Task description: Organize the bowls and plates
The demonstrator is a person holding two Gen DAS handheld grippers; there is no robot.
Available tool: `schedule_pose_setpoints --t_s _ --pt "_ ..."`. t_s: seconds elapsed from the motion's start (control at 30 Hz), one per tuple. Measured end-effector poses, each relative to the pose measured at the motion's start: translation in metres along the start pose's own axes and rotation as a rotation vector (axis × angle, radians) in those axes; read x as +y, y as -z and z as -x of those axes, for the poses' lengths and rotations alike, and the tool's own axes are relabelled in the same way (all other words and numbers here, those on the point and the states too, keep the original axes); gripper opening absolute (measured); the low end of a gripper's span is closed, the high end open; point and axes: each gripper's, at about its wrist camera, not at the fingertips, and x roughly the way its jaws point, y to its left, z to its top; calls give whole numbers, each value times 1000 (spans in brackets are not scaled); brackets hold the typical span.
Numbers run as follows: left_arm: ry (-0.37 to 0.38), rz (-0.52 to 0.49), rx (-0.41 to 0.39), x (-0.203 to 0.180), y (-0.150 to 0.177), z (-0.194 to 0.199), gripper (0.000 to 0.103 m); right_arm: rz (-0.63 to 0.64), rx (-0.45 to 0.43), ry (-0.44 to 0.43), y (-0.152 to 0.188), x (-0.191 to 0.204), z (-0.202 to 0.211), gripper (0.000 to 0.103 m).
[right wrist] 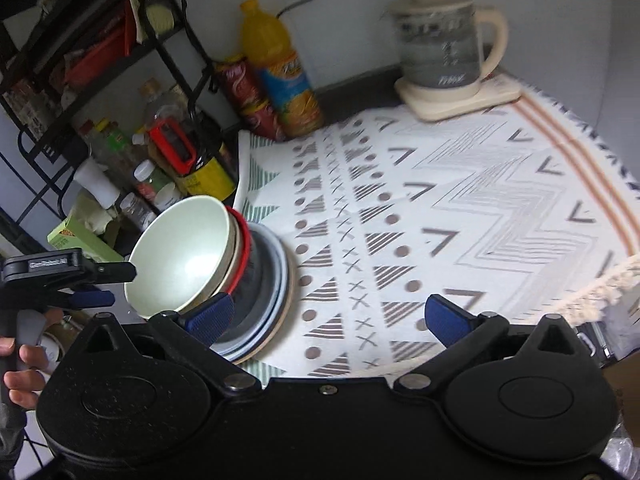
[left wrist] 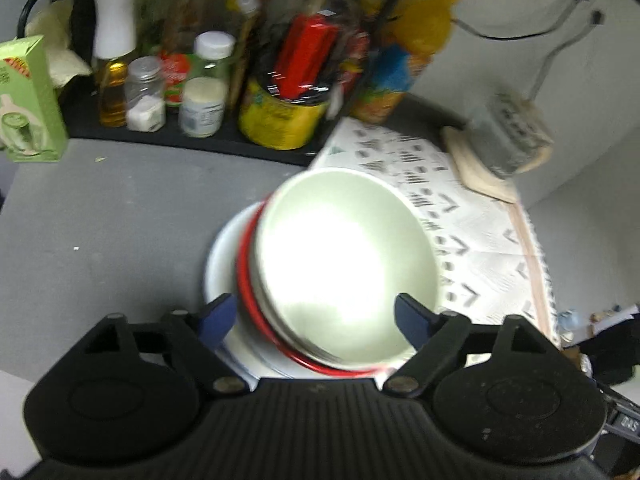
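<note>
A pale green bowl [left wrist: 344,264] tops a stack: beneath it a red-rimmed bowl [left wrist: 244,276], then white and bluish plates [left wrist: 218,264]. The stack sits at the edge of a patterned cloth [left wrist: 476,240]. My left gripper [left wrist: 316,320] hovers above the stack's near side, open, nothing between its blue pads. In the right wrist view the same green bowl [right wrist: 180,256], red-rimmed bowl [right wrist: 242,248] and plates [right wrist: 272,292] stand at the left. My right gripper [right wrist: 330,314] is open over the cloth [right wrist: 460,216], its left pad close to the stack. The left gripper [right wrist: 92,284] shows at the far left, held by a hand.
Bottles, jars and a yellow tin [left wrist: 280,116] crowd a dark tray behind the stack. A green carton [left wrist: 28,100] stands at the left. A kettle [right wrist: 444,40] on its base sits at the cloth's far corner, an orange drink bottle [right wrist: 280,68] and a wire rack [right wrist: 80,40] behind.
</note>
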Motion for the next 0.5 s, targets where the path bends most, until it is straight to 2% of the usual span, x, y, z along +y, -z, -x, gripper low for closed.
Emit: schedule_pose_setpoints --t_s 0.13,0.5 --pt "18 -22 -19 -14 18 16 92 -33 -32 12 11 -8 23 103" --pt "98 -103 -84 -49 65 63 93 -12 -130 61 42 -8 83 103"
